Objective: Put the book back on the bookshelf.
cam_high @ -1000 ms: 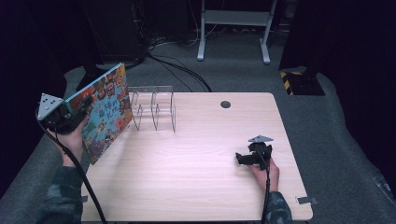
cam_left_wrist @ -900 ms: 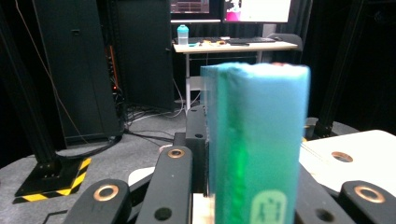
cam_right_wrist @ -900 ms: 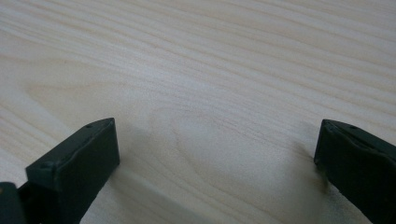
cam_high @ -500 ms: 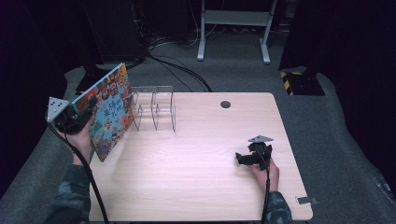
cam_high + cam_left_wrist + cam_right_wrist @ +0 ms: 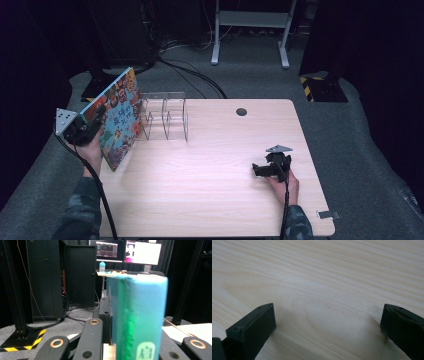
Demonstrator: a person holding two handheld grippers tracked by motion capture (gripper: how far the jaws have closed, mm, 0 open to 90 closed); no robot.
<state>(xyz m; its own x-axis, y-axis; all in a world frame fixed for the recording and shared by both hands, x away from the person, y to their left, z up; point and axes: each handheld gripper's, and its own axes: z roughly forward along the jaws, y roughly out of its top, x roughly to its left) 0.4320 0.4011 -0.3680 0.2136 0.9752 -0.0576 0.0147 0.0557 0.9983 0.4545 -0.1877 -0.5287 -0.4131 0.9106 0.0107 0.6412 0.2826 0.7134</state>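
the left gripper (image 5: 95, 122) is clamping a colourful book (image 5: 117, 120) upright beside the clear rack (image 5: 167, 117). the right gripper (image 5: 260, 170) is resting wide open on the table (image 5: 210, 200).

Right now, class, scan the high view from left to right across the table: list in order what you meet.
left gripper → picture book held tilted at the table's left edge → clear acrylic rack → round hole in the tabletop → right gripper resting on the table.
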